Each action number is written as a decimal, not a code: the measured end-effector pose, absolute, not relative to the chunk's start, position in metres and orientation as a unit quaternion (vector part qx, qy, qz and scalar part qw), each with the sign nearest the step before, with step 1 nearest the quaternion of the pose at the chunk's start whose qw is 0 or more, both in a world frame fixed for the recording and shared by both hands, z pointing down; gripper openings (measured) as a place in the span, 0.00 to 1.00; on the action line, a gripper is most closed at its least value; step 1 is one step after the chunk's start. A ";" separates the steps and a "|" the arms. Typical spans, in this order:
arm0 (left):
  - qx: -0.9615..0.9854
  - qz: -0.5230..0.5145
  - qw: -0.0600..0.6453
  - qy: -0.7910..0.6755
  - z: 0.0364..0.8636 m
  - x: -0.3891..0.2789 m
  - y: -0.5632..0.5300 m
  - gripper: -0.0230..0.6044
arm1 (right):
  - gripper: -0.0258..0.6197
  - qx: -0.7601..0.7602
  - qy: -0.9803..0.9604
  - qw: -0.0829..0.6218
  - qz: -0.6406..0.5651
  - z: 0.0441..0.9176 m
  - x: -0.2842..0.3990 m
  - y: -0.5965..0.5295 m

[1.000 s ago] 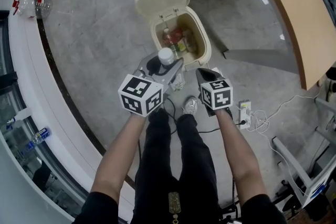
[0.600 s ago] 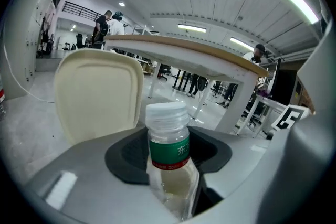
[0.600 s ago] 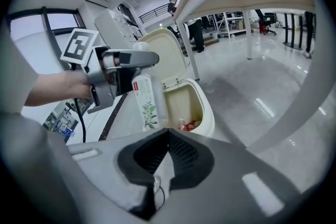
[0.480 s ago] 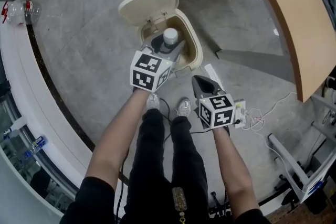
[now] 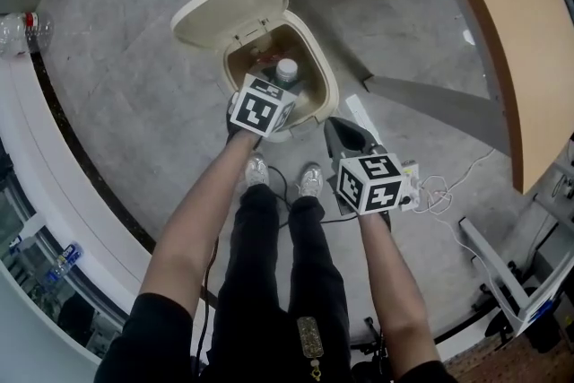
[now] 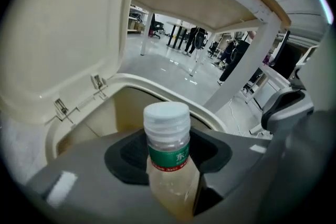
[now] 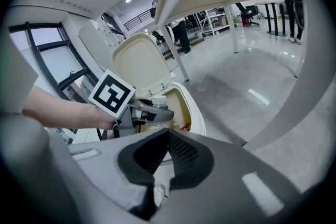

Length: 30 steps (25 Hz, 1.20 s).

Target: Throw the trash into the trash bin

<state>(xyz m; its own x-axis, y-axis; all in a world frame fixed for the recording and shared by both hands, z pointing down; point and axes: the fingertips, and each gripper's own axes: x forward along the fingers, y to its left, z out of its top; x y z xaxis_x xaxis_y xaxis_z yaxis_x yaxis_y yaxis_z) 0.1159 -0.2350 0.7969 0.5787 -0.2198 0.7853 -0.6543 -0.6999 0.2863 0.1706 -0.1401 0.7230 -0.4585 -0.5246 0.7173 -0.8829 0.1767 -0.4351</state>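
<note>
the plastic bottle (image 5: 286, 69), white cap and green label with a yellowish liquid inside, sits clamped by its neck and shoulder in the left gripper (image 5: 283, 85), cap pointing away from the person. it is held over the open mouth of the trash bin (image 5: 328, 91), whose cream lid (image 5: 224, 9) stands flipped back on its hinges. some red-wrapped rubbish (image 7: 185, 126) already lies inside the bin. the right gripper (image 5: 347, 131) hangs just beside the bin's near edge, over the grey floor (image 5: 134, 94), its dark pads closed together with nothing between them. the person's shoes (image 5: 310, 181) stand just short of the bin. another clear bottle (image 5: 18, 28) with a red cap lies well apart on the white ledge at the far left, and a power strip (image 5: 413, 185) with white cables sits on the floor near the right gripper.
</note>
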 end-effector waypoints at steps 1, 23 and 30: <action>0.839 0.384 0.292 -0.254 0.802 0.115 -0.232 0.38 | 0.04 0.477 -0.738 0.209 0.430 0.724 0.170 -0.141; 0.823 0.348 0.241 -0.379 0.704 -0.037 -0.275 0.05 | 0.04 0.478 -0.760 0.183 0.401 0.678 0.113 -0.185; 0.825 0.313 0.207 -0.421 0.634 -0.098 -0.355 0.05 | 0.04 0.477 -0.764 0.188 0.391 0.656 0.095 -0.186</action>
<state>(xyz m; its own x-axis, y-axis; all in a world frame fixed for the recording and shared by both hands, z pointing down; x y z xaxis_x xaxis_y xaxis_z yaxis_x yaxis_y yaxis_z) -0.0984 -0.3548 0.6338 0.4490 -0.5658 0.6916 -0.8255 -0.5588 0.0788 0.0951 -0.1857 0.6562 -0.4750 -0.5818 0.6602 -0.8758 0.2395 -0.4190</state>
